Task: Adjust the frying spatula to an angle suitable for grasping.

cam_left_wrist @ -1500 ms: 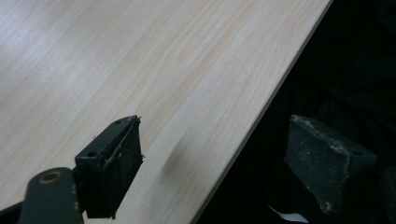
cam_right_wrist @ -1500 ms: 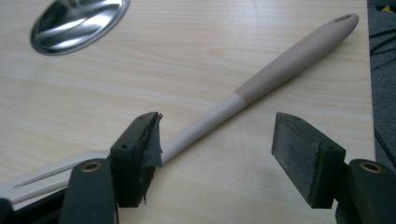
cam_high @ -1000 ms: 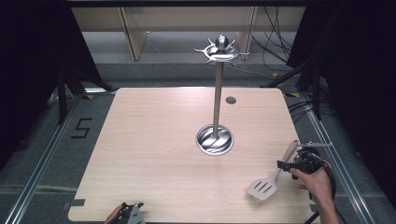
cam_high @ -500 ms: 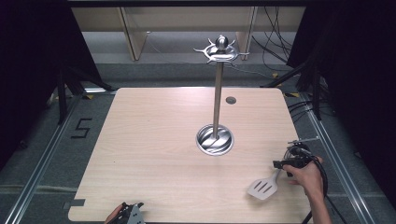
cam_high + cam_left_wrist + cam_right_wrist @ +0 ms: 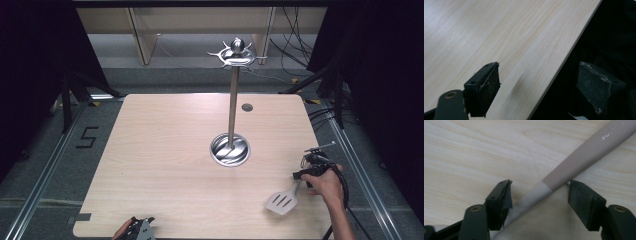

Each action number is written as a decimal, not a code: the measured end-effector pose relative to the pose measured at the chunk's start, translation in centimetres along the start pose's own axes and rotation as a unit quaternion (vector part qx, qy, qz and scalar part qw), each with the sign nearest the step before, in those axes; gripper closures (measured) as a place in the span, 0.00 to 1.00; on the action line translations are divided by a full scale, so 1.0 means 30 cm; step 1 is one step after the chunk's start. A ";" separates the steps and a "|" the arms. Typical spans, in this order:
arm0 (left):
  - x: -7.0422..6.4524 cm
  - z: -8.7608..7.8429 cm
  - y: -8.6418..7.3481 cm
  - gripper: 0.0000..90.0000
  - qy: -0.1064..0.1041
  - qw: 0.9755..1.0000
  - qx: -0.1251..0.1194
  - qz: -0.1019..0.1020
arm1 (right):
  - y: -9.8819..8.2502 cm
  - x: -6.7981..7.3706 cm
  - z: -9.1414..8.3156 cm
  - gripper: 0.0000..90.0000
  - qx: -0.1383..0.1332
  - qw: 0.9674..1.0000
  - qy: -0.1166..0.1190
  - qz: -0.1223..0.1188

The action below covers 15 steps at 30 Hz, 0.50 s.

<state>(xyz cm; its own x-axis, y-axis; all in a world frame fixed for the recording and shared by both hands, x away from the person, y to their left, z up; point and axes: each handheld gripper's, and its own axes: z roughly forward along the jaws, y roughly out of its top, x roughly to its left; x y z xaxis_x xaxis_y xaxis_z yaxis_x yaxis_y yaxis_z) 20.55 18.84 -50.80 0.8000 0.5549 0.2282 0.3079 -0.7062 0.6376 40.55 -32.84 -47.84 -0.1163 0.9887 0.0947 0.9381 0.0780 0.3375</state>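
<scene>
- Since the earlier frames, the right gripper [image 5: 303, 174] has slid along the desk [image 5: 165, 150] edge to the spatula [image 5: 286, 198] handle, its jaws closing partway.
- High view: the spatula lies near the desk's right front corner; the left gripper [image 5: 137, 227] sits at the front edge.
- Left gripper view: jaws wide apart, empty, straddling the desk [image 5: 499, 32] edge.
- Right gripper view: the spatula [image 5: 574, 162] handle crosses diagonally between the parted jaws; the right pad [image 5: 584, 202] is just beside it, contact unclear.
</scene>
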 end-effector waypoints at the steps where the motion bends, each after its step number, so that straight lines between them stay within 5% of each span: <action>1: 0.004 -0.001 0.001 0.20 0.001 1.000 -0.002 0.008 | 0.011 -0.014 0.001 0.42 0.005 0.999 -0.007 -0.043; 3: 0.000 0.002 -0.001 0.20 -0.004 1.000 0.000 -0.003 | 0.024 0.002 0.004 0.50 0.011 0.998 -0.005 -0.065; 10: 0.002 0.002 0.001 0.20 -0.002 1.000 -0.002 0.006 | 0.074 0.035 0.024 0.64 0.020 0.991 0.006 -0.135; 11: 0.005 -0.001 0.000 0.20 -0.004 1.000 -0.003 0.007 | 0.084 0.052 0.016 0.65 0.042 0.992 0.007 -0.116; 12: 0.005 -0.001 0.000 0.20 -0.004 1.000 -0.003 0.007 | 0.088 0.049 0.024 0.66 0.035 0.990 0.003 -0.138; 15: 0.000 0.003 -0.001 0.20 0.000 1.000 0.000 0.000 | 0.110 0.067 0.030 0.69 0.051 0.990 0.005 -0.134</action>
<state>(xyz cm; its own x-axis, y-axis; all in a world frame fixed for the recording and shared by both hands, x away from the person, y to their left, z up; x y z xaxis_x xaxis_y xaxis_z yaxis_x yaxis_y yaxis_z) 20.59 18.82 -50.87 0.7995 0.5556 0.2281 0.3090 -0.7061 0.6371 43.70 -30.48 -47.37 -0.3681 0.9295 0.0235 0.9012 0.3505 0.2551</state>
